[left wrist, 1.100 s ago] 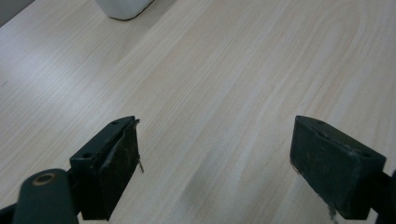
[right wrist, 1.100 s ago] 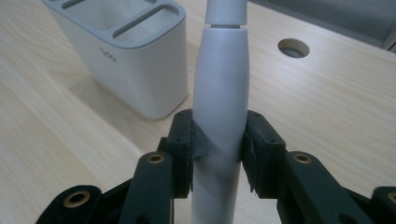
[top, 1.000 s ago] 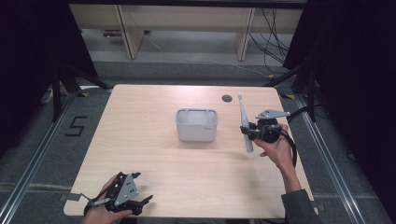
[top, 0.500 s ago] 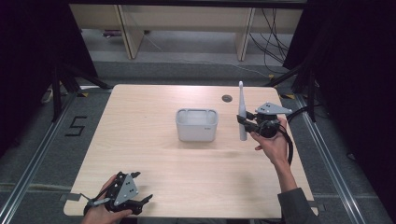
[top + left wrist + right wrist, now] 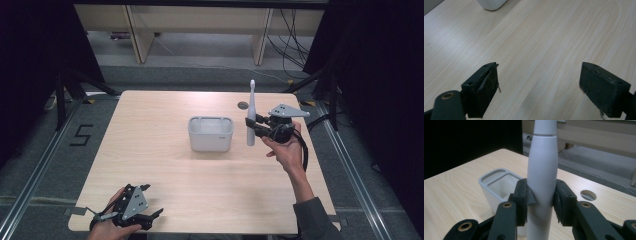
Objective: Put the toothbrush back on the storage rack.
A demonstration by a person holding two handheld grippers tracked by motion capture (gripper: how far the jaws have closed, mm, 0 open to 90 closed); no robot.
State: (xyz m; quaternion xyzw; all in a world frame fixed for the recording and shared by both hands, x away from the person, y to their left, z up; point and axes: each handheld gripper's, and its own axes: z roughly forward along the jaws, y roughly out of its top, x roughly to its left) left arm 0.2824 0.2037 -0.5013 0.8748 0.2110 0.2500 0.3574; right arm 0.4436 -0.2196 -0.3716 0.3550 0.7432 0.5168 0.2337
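The wooden table (image 5: pixel 165 165) is being used as the work surface, and most of its top is lying bare. Near its middle a white holder (image 5: pixel 210 134) is standing upright, with a grey rim and a divided interior: in the right gripper view (image 5: pixel 499 185) a narrow slot and a wider compartment are being shown side by side. Beyond it a small round hole (image 5: pixel 243 105) is set into the tabletop.

The right gripper (image 5: pixel 256 125) is being held just beside the holder's right side, above the table. Its jaws are pinching an electric toothbrush (image 5: pixel 251 117) around the handle, with the pads pressed against both flanks (image 5: pixel 541 182). The toothbrush is being kept upright, brush end upward, its lower end hanging clear of the wood and level with the holder's wall.

The left gripper (image 5: pixel 150 216) is being rested at the near left corner, well apart from everything, its jaws spread with nothing but bare wood between them (image 5: pixel 537 82).

The toothbrush is judged to be destined for the holder. The smooth, tapering handle could slide down through the pads if the grip is loosened early. The lower end could be knocked against the rim if it is carried across too low, and the light holder could then be pushed or tipped. A tilt during lowering could wedge the handle against the divider.
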